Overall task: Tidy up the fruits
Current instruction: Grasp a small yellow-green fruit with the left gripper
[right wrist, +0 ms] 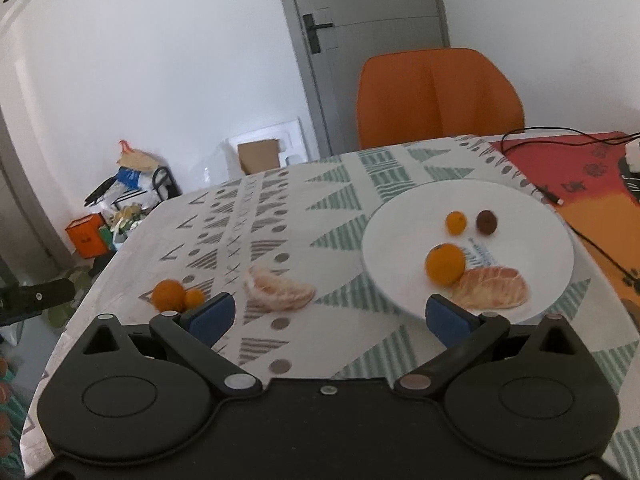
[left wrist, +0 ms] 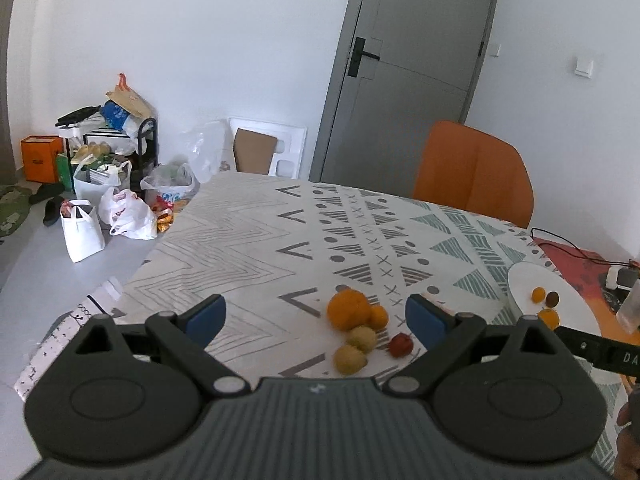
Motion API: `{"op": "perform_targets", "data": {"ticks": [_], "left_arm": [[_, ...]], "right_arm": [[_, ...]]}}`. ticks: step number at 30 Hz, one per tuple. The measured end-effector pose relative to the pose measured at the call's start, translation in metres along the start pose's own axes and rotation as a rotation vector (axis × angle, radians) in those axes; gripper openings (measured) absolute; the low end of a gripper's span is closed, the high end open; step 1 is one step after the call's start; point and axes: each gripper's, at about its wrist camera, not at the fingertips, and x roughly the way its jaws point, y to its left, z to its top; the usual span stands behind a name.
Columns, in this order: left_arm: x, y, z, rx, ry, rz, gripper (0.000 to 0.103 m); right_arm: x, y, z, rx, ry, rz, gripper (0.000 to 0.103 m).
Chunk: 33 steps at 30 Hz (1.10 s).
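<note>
In the left wrist view a cluster of fruit lies on the patterned tablecloth: a large orange [left wrist: 347,309], a small orange [left wrist: 378,317], two yellowish round fruits [left wrist: 362,338] [left wrist: 349,359] and a small red fruit [left wrist: 400,345]. My left gripper [left wrist: 315,319] hovers open just before them, empty. The white plate [right wrist: 532,240] holds an orange [right wrist: 445,263], a small orange [right wrist: 456,222], a dark brown fruit [right wrist: 487,222] and a peeled citrus piece [right wrist: 494,288]. Another peeled citrus piece [right wrist: 278,290] lies on the cloth. My right gripper [right wrist: 330,318] is open and empty near the plate's front rim.
An orange chair [right wrist: 438,96] stands behind the table. A red-orange mat [right wrist: 592,184] with black cables [right wrist: 560,132] lies at the right. Bags and a cluttered rack [left wrist: 112,168] sit on the floor at the left. A grey door [left wrist: 412,68] is behind.
</note>
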Motion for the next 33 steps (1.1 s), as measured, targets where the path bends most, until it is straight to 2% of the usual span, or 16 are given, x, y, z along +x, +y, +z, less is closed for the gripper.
{"op": "perform_targets", "data": {"ticks": [3, 7, 11, 16, 26, 33], "left_arm": [[-0.002, 0.003, -0.003, 0.013, -0.010, -0.002, 0.096], [0.002, 0.010, -0.010, -0.013, 0.007, 0.002, 0.096], [-0.002, 0.018, -0.014, -0.036, -0.016, 0.005, 0.096], [0.002, 0.024, -0.019, -0.050, -0.008, 0.012, 0.096], [0.020, 0.025, -0.031, -0.048, 0.026, -0.038, 0.095], [0.036, 0.015, -0.037, -0.036, 0.032, -0.077, 0.090]], "right_arm": [[-0.001, 0.007, -0.001, -0.015, -0.006, 0.014, 0.103], [0.002, 0.011, -0.002, -0.027, 0.000, 0.026, 0.103], [0.007, 0.013, -0.005, -0.024, 0.014, 0.026, 0.103], [0.010, 0.015, -0.009, -0.032, 0.025, 0.039, 0.103], [0.023, 0.016, -0.013, -0.038, 0.047, 0.050, 0.103], [0.037, 0.014, -0.014, -0.036, 0.065, 0.060, 0.103]]}}
